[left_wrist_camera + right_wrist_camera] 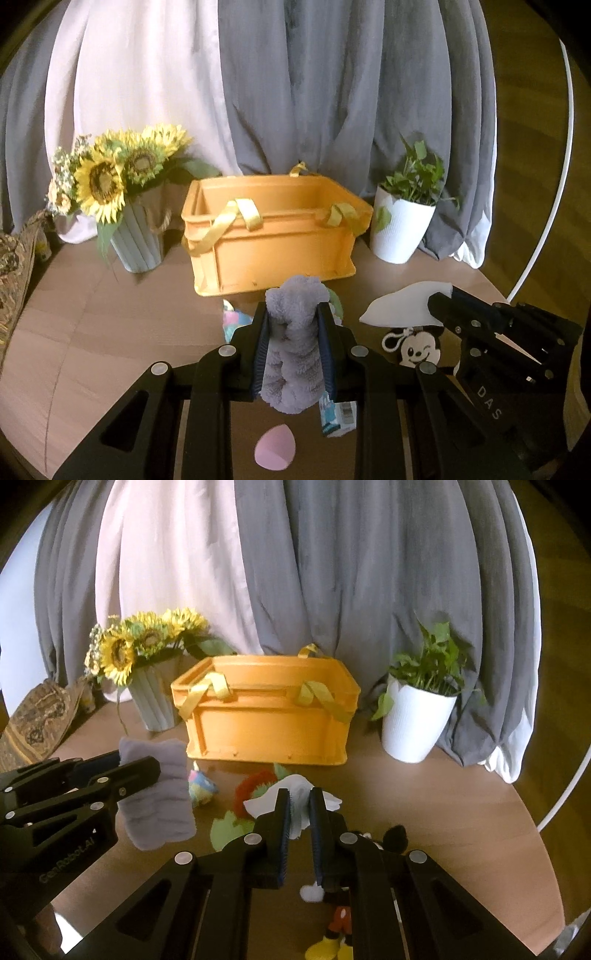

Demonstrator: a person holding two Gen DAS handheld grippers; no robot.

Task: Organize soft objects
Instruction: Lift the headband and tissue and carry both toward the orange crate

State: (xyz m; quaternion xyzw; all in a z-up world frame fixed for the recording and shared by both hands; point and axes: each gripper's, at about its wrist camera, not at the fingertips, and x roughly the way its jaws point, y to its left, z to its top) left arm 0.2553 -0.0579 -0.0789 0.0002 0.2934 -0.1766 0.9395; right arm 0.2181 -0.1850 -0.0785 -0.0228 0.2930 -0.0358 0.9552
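Left wrist view first: the left gripper (293,332) has its fingers pinched hard on a fluffy grey towel (293,347), which bunches up between the pads and hangs off the table (92,332). Straight ahead sits the orange crate (273,236) with yellow ribbon handles, open on top and looking empty from here. Off to the right you can see the right gripper (441,302) clamped on a white cloth (402,304), with a mouse keychain (415,350) just below it. Down on the table under the towel there's a pink egg-shaped sponge (273,448) and a small carton (338,415). Sunflowers (118,173) to the left of the crate, potted plant (406,218) to the right.

Right wrist view: the right gripper (299,808) is squeezed shut on that white cloth (295,801), which spills out on both sides of the fingers. The left gripper (136,771) shows up at the left with the grey towel (159,797) dangling from it, clear of the table. The orange crate (266,716) is dead ahead, well behind both loads. Still loose on the table: a red fuzzy ring (255,786), a small pastel toy (202,784), a green felt piece (227,830) and a mouse doll (343,919) right under the fingers.

My read: both soft things are picked up and this is the carry stage. Next move would be bringing each one over the crate rim and high enough that the hanging ends don't snag on the ribbon handles, then letting go. Plenty of stuff left after that.
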